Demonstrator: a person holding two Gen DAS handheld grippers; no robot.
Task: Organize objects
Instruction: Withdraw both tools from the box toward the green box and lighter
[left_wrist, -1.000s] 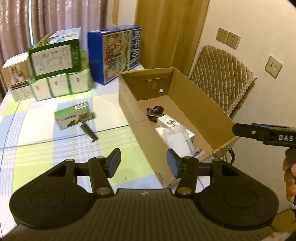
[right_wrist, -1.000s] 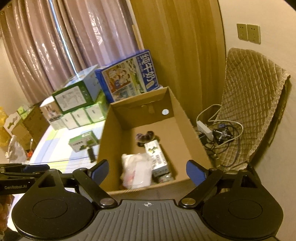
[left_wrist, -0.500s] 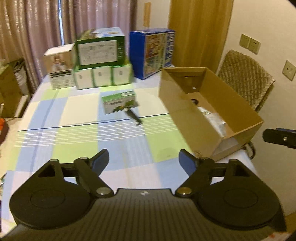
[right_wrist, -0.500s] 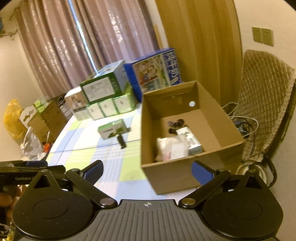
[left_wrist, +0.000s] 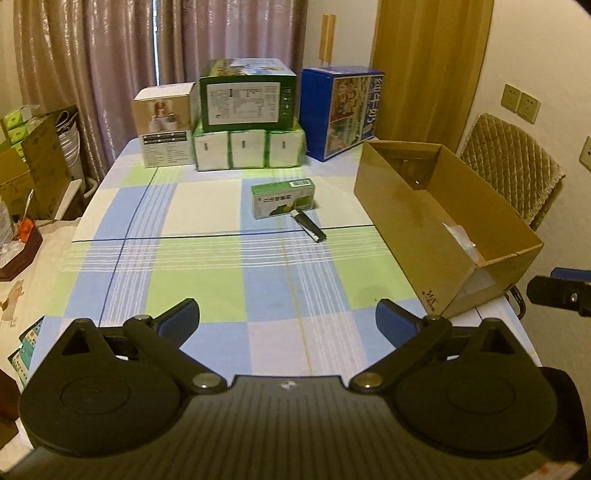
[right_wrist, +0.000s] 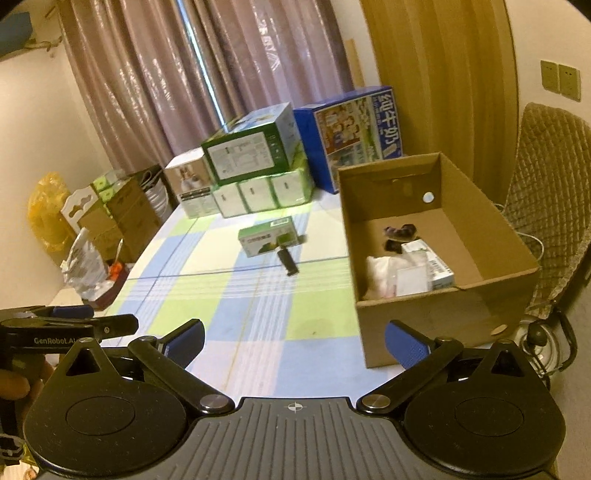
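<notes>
While I hold both tools back over near bench edge, we're between picks. Left tool (left_wrist: 288, 319) jaws spread wide, empty; right tool (right_wrist: 294, 339) same. Mid-bench: black cylinder (left_wrist: 309, 225) touching green carton (left_wrist: 283, 198), both still loose. Cardboard box (right_wrist: 439, 306) at right already holds bags, small carton. Next move, my call: reach forward, close on cylinder, carry to box. Versus 1 s ago: left tool pulled back from box and jaws wider, whole bench visible.

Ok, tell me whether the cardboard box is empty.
Not empty. The cardboard box holds a white bag, a small carton and a dark item.
</notes>
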